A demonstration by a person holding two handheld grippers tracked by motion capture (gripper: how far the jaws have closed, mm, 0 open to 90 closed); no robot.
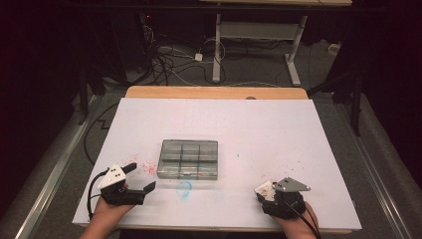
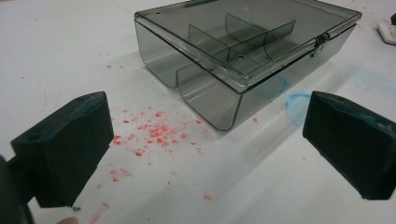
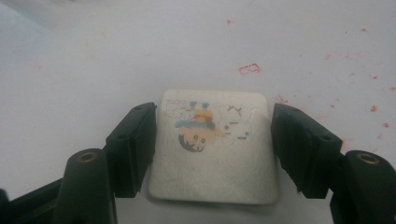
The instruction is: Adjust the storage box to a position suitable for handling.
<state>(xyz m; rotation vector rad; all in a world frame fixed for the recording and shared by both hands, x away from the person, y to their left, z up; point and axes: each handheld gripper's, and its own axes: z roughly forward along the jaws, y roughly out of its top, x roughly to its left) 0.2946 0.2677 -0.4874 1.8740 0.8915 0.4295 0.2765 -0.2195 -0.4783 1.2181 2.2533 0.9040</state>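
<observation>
A smoky clear compartment box (image 1: 188, 159) (image 2: 243, 42) with its lid down sits mid-table. My left gripper (image 1: 140, 177) (image 2: 208, 100) rests at the box's near-left corner, jaws spread wide with nothing between them. Near the table's front right, my right gripper (image 1: 264, 190) (image 3: 215, 108) has its pads against the two sides of a white square eraser (image 1: 263, 187) (image 3: 215, 158) that has a cartoon print on top. Whether the eraser rests on the sheet or hangs just above it, I cannot tell.
A white sheet (image 1: 278, 129) covers the wooden table. Red crumbs (image 1: 144, 167) (image 2: 154, 135) lie left of the box, and a blue smear (image 1: 184, 189) (image 2: 294, 100) is in front of it. More red specks (image 3: 373, 108) dot the sheet near the right gripper. Cables and desk legs stand beyond the far edge.
</observation>
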